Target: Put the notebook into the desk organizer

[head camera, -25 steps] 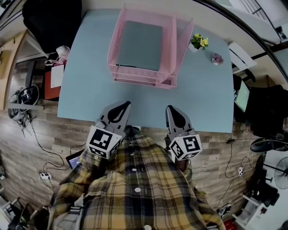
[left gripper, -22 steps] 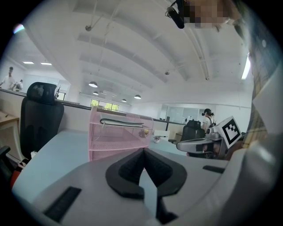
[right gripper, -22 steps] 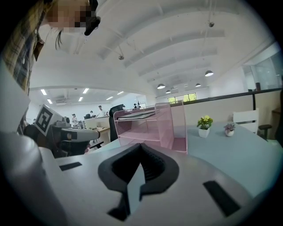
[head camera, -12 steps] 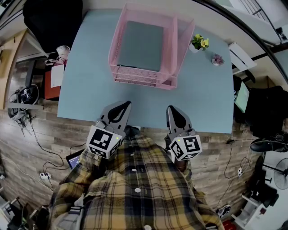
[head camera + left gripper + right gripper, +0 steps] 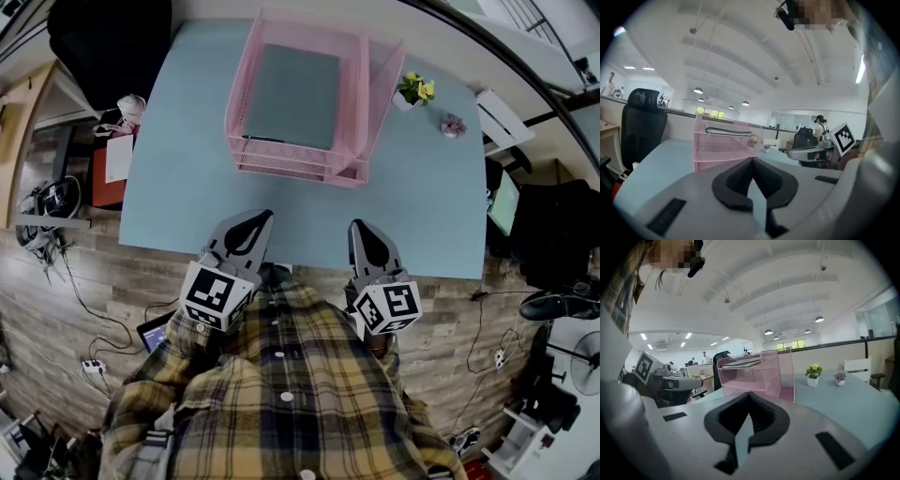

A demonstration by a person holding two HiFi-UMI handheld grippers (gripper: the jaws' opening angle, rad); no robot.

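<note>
Notebook lies flat in top tray of pink desk organizer, upper centre of frame; left gripper and right gripper at lower centre, near table edge; both jaws together, empty.

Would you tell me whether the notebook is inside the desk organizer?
In: the grey notebook lies flat in the top tray of the pink desk organizer.
</note>
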